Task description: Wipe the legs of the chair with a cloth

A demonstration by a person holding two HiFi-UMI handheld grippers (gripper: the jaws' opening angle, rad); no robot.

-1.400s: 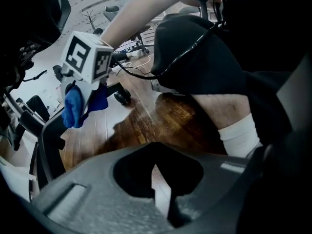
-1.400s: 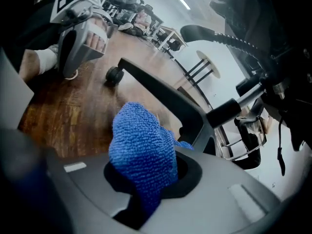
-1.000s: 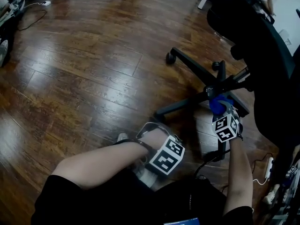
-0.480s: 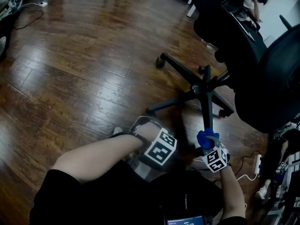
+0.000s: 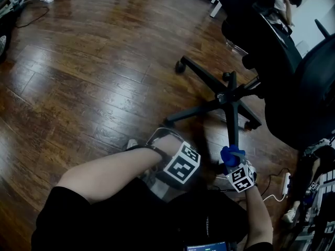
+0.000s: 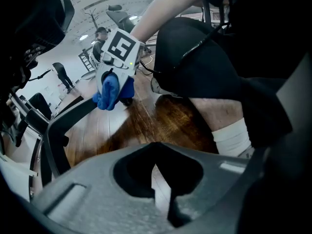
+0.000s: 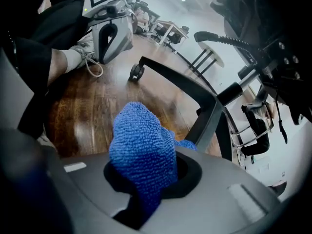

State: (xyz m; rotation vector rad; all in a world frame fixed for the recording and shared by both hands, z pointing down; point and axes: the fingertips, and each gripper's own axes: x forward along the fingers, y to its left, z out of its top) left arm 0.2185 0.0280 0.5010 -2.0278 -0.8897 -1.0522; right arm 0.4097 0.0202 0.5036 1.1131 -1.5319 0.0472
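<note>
The dark wooden floor (image 5: 94,72) fills most of the head view. A black office chair (image 5: 293,88) stands at the right, its seat and back cut off by the frame edge and too dark to show detail. Beneath it the star base (image 5: 230,95) spreads its legs; one far caster (image 5: 180,66) is plain, while the legs on the chair's far side are lost under the seat. The person's bare forearm and black clothing crowd the bottom edge.

The left gripper (image 6: 163,191) rests low by the person's knee. Its jaws are pressed together with nothing between them, and in the head view only its marker cube shows. The right gripper (image 5: 234,163) pinches a blue cloth (image 7: 141,150), which bunches up from between the jaws and hides their tips. The cloth sits at the near end of the chair leg (image 5: 234,124) that runs toward the person. The caster there is covered, and whether cloth and leg touch cannot be told. A white power strip (image 5: 286,181) lies by the right edge, partly hidden.
</note>
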